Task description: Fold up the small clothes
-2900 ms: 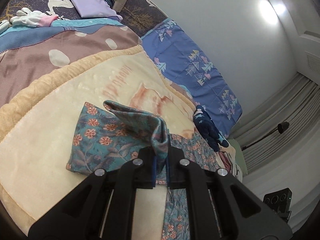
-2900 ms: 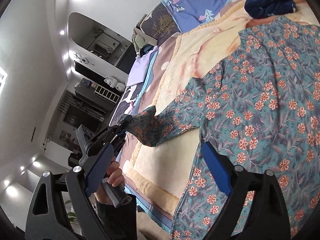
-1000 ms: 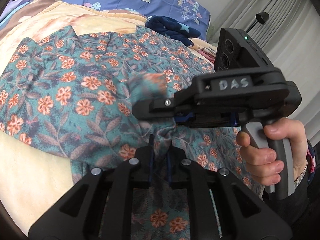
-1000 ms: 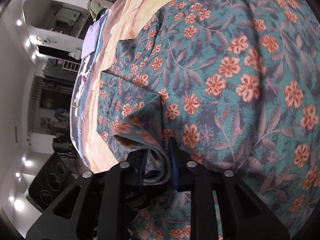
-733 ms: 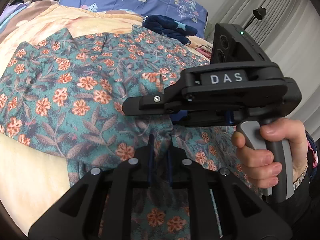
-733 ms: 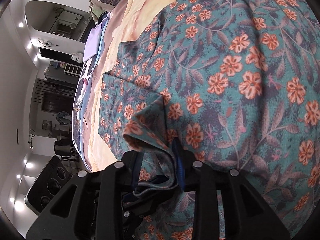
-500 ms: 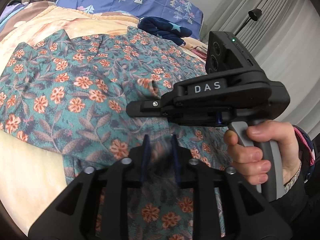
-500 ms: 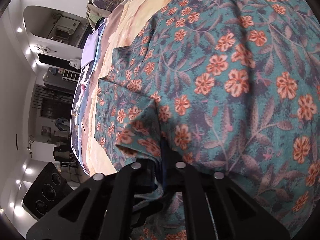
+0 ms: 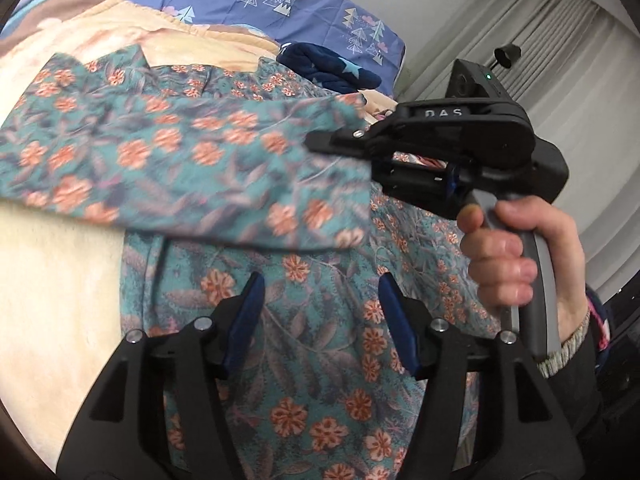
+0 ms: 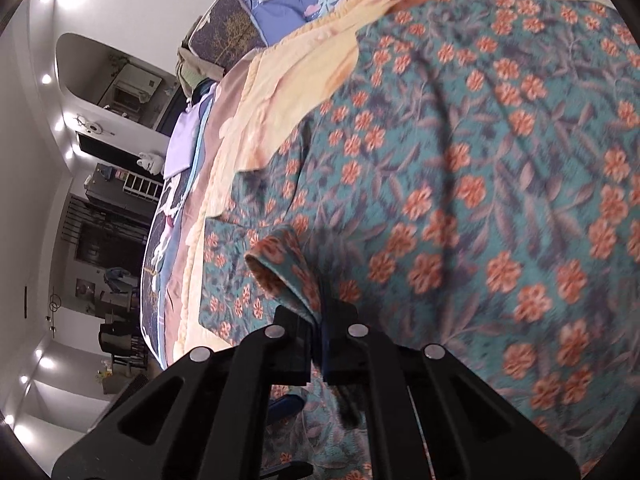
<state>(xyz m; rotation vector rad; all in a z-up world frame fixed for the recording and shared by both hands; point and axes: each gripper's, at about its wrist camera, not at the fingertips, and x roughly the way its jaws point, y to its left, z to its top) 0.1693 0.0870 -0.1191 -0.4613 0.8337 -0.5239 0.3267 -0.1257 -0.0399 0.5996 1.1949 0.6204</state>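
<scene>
Left gripper (image 9: 320,320) spread wide, empty | right gripper (image 10: 318,332) pinching floral garment (image 10: 460,200) sleeve | garment over cream blanket (image 9: 52,280)

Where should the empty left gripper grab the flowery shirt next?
Probably the lower edge of the folded-over sleeve on the flowery shirt, coming from below. That edge lifts clear of the body cloth, right ahead of the left gripper, whose jaws are open. The right gripper pinches the cuff.
</scene>
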